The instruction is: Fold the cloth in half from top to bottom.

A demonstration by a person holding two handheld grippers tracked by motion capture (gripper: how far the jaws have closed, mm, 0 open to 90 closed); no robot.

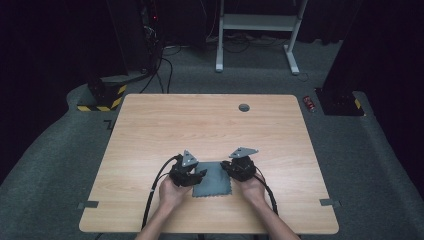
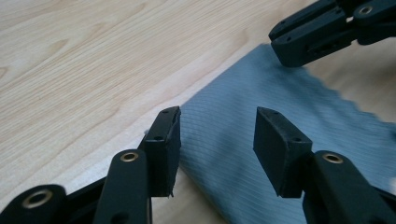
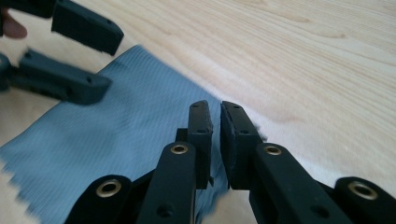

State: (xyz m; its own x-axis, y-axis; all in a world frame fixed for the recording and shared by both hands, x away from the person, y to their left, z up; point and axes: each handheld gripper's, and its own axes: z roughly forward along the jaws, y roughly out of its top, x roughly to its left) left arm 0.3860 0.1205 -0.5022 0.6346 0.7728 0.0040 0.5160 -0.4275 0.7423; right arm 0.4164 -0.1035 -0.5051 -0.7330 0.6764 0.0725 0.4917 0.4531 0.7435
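High view: grey cloth (image 1: pixel 212 181) lies flat near the tabletop's (image 1: pixel 150 130) near edge. Left gripper (image 2: pixel 217 135) straddles its corner, jaws apart. Right gripper (image 3: pixel 215 135) is nearly closed at the opposite corner; grip unclear. Advise pinching both corners evenly.

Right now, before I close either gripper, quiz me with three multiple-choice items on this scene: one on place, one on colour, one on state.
1. Where does the cloth lie on the table?
A. far edge
B. near edge, between both grippers
C. left corner

2. What colour is the cloth?
A. grey
B. red
C. yellow

3. How do the left gripper jaws stand?
A. wide apart
B. clamped on a cup
C. shut tight

Answers: B, the high view shows it between the hands; A, both gripper views show grey ribbed fabric; A, a clear gap shows over the cloth's edge, while the right gripper is nearly closed.
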